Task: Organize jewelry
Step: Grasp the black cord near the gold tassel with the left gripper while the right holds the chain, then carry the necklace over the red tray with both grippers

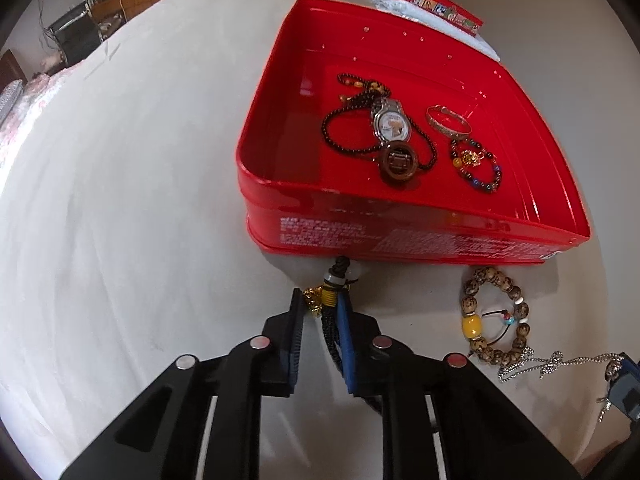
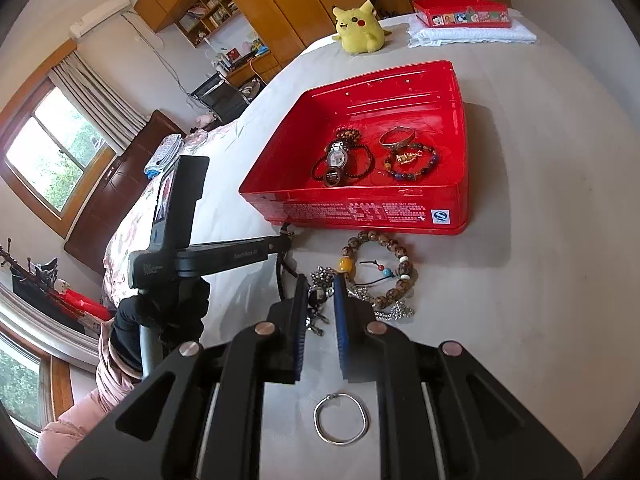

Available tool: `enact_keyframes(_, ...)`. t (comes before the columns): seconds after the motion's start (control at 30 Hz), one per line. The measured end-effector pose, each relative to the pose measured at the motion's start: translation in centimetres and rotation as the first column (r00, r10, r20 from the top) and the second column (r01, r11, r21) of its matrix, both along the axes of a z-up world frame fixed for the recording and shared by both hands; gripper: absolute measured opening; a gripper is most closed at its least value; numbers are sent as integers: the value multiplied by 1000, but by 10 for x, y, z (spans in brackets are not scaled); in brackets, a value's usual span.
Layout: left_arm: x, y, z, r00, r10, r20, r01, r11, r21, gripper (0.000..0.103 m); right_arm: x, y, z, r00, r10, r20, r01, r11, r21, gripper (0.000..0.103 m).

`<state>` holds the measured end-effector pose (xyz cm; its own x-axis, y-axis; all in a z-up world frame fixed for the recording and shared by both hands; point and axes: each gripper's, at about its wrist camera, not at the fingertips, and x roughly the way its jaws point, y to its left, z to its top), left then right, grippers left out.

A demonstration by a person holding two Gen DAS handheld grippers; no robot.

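Roughly half sorted, by the look of it. Already lying in the shallow red plastic tray (image 1: 276, 128): a steel wristwatch with a pale dial (image 1: 390, 122), a long strand of small dark beads (image 1: 344, 128), a round brown pendant (image 1: 395, 160), an engraved metal bangle (image 1: 446, 122) and a multicoloured bead bracelet with a gold charm (image 1: 476, 164). Still out on the pale bedsheet (image 1: 140, 200), just in front of the tray's near wall: a brown wooden bead bracelet with an amber bead (image 1: 496, 316), a tangled silver chain (image 2: 394, 312) and, nearer the right camera, a plain silver bangle (image 2: 340, 420).

Left gripper (image 1: 320, 306) narrowed onto a black braided cord with a gold charm and yellow wrap (image 1: 330, 316), pinched between the blue pads, close to the tray wall. Right gripper (image 2: 320, 292) also drawn narrow, clamped on the chain's dark end, beside the wooden bracelet.
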<state>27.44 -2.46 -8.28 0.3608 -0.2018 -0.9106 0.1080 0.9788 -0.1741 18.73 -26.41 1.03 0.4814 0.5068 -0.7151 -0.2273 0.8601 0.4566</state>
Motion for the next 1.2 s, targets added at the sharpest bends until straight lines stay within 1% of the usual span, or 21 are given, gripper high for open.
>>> enact_keyframes(0.03, -2, 1, 1, 1000, -3, 4, 3, 1000, -25, 5, 0, -1, 0, 1000, -2, -1, 2, 1000, 1, 11)
enact_keyframes(0.1, -10, 4, 8, 1000, -14, 20, 15, 998, -56, 5, 0, -2, 0, 1000, -3, -4, 3, 1000, 8, 11)
enact_keyframes(0.37, -35, 10, 44, 994, -52, 96, 63, 991, -115, 5, -7, -5, 11, 1000, 17, 21, -19, 998, 64, 11)
enact_keyframes(0.47, -50, 14, 62, 989, -55, 134, 74, 987, -140, 5, -10, -7, 20, 999, 18, 44, -21, 997, 74, 11)
enact_keyframes(0.57, -65, 17, 85, 979, -60, 194, 91, 983, -158, 5, -11, -10, 33, 998, 29, 61, -36, 994, 105, 11)
enact_keyframes(0.67, -74, 16, 104, 970, -77, 231, 121, 976, -182, 5, -11, -11, 50, 996, 17, 91, -26, 996, 89, 11)
enact_keyframes(0.77, -78, 12, 124, 958, -91, 273, 142, 975, -174, 5, -9, -12, 67, 994, 17, 112, -26, 996, 82, 11)
enact_keyframes(0.9, -70, 6, 147, 946, -95, 310, 152, 975, -163, 5, -2, -9, 90, 991, 22, 135, -32, 997, 76, 11)
enact_keyframes(1.0, -55, 2, 156, 944, -100, 314, 159, 973, -170, 5, 10, -6, 111, 987, 28, 159, -40, 997, 68, 11)
enact_keyframes(1.1, -36, -5, 167, 941, -98, 324, 156, 975, -156, 5, 26, -4, 129, 983, 18, 181, -29, 998, 59, 11)
enact_keyframes(1.2, -5, -12, 173, 945, -83, 316, 140, 977, -162, 5, 47, -4, 144, 978, -2, 209, -8, 999, 47, 11)
